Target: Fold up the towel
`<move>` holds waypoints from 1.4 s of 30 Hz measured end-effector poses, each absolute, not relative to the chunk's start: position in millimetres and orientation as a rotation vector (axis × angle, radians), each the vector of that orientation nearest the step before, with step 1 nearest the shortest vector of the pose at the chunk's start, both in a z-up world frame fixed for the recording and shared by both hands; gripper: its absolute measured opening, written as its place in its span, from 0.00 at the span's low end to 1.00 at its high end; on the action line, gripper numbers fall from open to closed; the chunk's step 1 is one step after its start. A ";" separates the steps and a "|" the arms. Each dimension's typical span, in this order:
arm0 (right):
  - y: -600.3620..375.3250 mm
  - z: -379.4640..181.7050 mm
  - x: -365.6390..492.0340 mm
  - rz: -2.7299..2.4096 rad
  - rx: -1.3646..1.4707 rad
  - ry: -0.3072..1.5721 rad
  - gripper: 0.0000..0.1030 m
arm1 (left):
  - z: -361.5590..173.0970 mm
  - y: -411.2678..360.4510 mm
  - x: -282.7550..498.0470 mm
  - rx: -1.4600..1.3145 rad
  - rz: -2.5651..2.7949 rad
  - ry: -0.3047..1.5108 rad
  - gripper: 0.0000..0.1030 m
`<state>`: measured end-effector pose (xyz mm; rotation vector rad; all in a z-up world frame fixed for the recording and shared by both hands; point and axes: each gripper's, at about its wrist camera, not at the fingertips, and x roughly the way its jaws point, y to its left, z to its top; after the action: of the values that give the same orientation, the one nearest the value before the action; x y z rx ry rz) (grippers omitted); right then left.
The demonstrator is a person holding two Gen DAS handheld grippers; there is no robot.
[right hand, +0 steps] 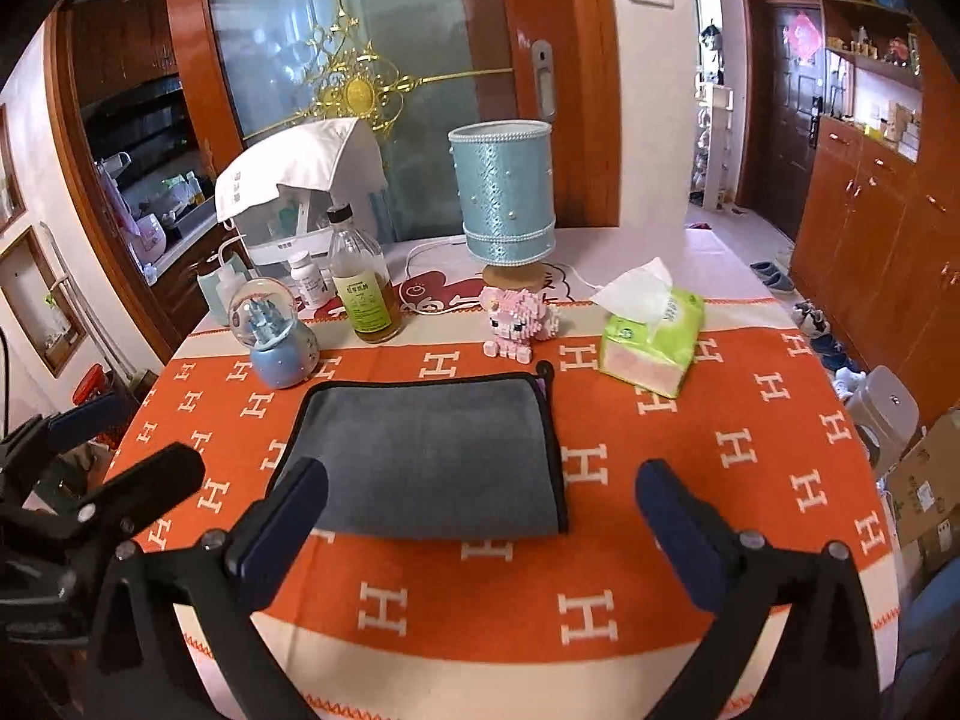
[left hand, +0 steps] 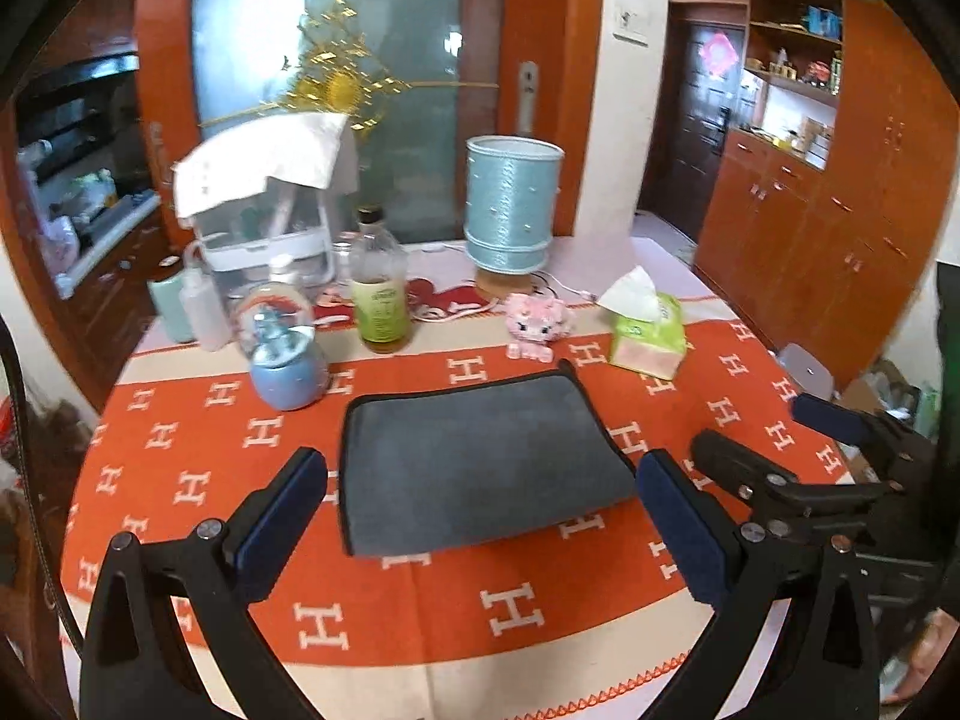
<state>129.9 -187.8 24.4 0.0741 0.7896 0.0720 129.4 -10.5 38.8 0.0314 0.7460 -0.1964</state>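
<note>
A grey towel (left hand: 480, 456) with dark trim lies folded flat on the orange H-patterned tablecloth (left hand: 198, 462); it also shows in the right wrist view (right hand: 432, 456). My left gripper (left hand: 480, 510) is open and empty, held above the towel's near edge. My right gripper (right hand: 480, 516) is open and empty, held above the towel's near right corner. The right gripper also shows at the right of the left wrist view (left hand: 774, 438), and the left gripper at the left of the right wrist view (right hand: 114, 444).
Behind the towel stand a snow globe (left hand: 285, 348), a bottle (left hand: 378, 288), a pink block toy (left hand: 534, 324), a tissue pack (left hand: 648, 330), a blue lamp (left hand: 513, 204) and a covered white appliance (left hand: 270, 210). Table edge lies near me.
</note>
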 end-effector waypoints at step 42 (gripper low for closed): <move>-184.8 8.2 -8.2 0.018 0.047 0.832 1.00 | 21.1 0.8 -1.5 -0.052 -0.042 0.781 0.99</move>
<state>-8.2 -184.8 8.2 0.0473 0.8321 0.0182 -1.5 0.8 21.1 -0.0521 0.7811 -0.0419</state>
